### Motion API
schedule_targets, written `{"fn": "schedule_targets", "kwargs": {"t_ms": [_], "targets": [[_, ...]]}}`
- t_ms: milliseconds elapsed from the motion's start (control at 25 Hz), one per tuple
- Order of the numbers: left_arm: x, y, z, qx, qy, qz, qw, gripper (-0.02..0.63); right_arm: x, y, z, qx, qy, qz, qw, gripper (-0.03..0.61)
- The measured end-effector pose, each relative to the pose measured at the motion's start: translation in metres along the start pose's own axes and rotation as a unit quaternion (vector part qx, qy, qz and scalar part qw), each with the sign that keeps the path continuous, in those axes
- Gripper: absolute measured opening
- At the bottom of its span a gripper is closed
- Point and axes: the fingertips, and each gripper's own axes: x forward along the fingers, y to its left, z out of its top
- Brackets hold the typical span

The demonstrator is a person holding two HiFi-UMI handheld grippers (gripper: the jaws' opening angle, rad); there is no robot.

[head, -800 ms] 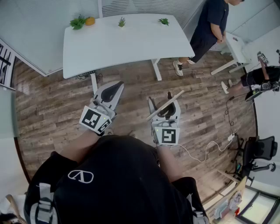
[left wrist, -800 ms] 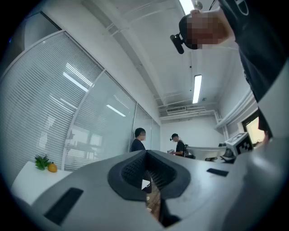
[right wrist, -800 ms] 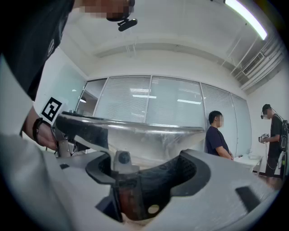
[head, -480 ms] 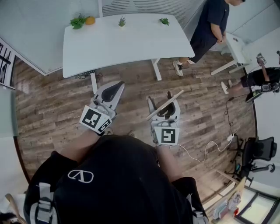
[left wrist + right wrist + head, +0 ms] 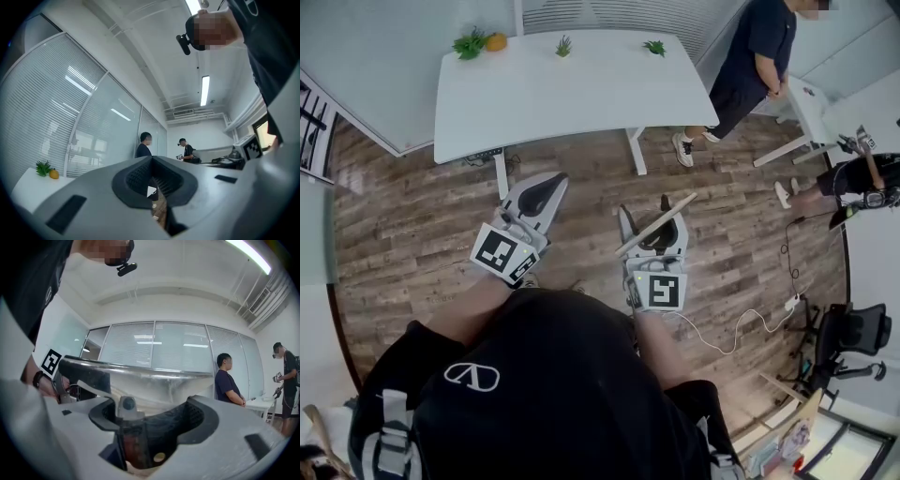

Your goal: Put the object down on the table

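Note:
My right gripper (image 5: 649,225) is shut on a flat round lid (image 5: 677,210) with a shiny metal rim, seen edge-on and tilted up to the right, over the wooden floor. In the right gripper view the lid (image 5: 154,380) looks like translucent glass, and its dark handle part sits between the jaws of the right gripper (image 5: 154,423). My left gripper (image 5: 546,187) is shut and holds nothing; its pads meet in the left gripper view (image 5: 151,176). The white table (image 5: 562,94) stands ahead of both grippers, some way off.
Small potted plants (image 5: 563,45) and an orange fruit (image 5: 494,42) line the table's far edge. A person in dark clothes (image 5: 750,56) stands at its right end beside a smaller white table (image 5: 811,103). A white cable (image 5: 741,328) and an office chair (image 5: 853,328) are at the right.

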Motion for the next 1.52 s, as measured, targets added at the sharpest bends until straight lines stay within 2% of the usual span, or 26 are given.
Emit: {"fn": "schedule_targets", "kwargs": {"t_ms": [240,560,800,1200,1360,1520], "targets": [[0.022,-0.003,-0.005,0.009,-0.005,0.019,0.9998,0.005,0.006,-0.023,-0.006,-0.015,-0.002,0.019,1.0,0.327],[0.073,0.011,-0.021,0.016,0.004,0.031,0.9994,0.005,0.042,-0.065,-0.023,-0.005,-0.003,0.037,0.999,0.327],[0.139,0.079,-0.035,0.007,-0.004,0.03,0.9995,0.005,0.124,-0.098,-0.039,-0.016,-0.008,0.03,0.999,0.327],[0.281,0.224,-0.043,-0.001,-0.019,-0.011,0.9998,0.005,0.315,-0.158,-0.044,-0.038,-0.005,0.006,0.999,0.327],[0.319,0.267,-0.051,-0.002,-0.02,-0.012,0.9997,0.005,0.369,-0.177,-0.053,-0.038,0.005,-0.001,0.999,0.327],[0.341,0.29,-0.064,-0.012,-0.009,-0.005,0.9999,0.005,0.407,-0.19,-0.067,-0.041,0.014,0.01,0.999,0.327]]}}
